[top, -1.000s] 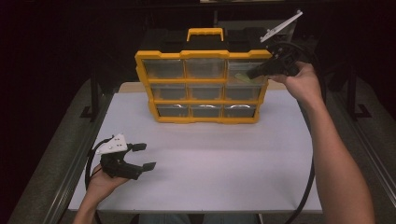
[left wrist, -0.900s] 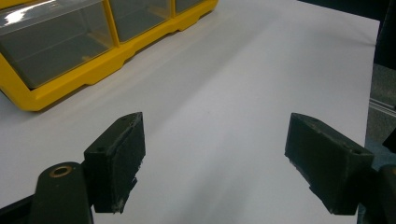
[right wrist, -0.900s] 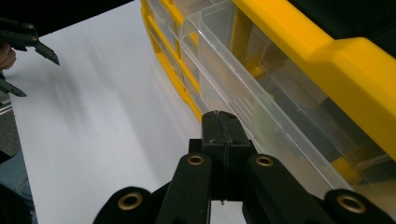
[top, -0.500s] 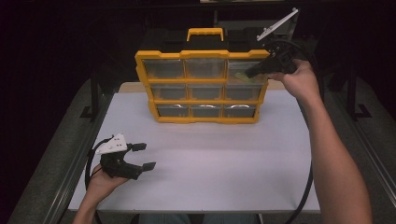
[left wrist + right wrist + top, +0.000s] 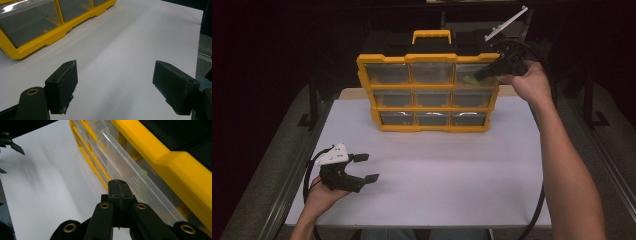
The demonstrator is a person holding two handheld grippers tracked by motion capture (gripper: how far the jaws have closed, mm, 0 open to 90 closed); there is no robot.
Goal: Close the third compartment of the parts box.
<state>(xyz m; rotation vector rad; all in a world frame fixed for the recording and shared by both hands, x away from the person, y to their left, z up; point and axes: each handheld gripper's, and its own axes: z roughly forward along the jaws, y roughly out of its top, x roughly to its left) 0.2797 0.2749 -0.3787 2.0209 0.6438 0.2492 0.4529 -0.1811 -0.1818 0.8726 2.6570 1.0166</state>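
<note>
A yellow organizer (image 5: pixel 432 57) with several clear drawers stands upright at the back of the white table (image 5: pixel 437 165). My right gripper (image 5: pixel 480 77) is shut, its tip against the front of the top right drawer (image 5: pixel 464 70). In the right gripper view the two jaws (image 5: pixel 117 182) are pressed together with nothing between them, touching the clear lip of that drawer (image 5: pixel 120 147), which stands out slightly from the yellow frame (image 5: pixel 160 152). Something greenish (image 5: pixel 143 172) shows through the drawer. My left gripper (image 5: pixel 368 167) rests open at the near left, and its jaws (image 5: pixel 116 67) are wide apart over bare table.
The organizer's black carry handle area and yellow grip (image 5: pixel 432 36) rise at the back. Cables trail from both grippers off the table's near edge. Dark rails run along the table's left and right sides. The lower drawers (image 5: pixel 30 27) look unfilled.
The right gripper has edged slightly left and down along the top right drawer's front. The left gripper has not moved.
</note>
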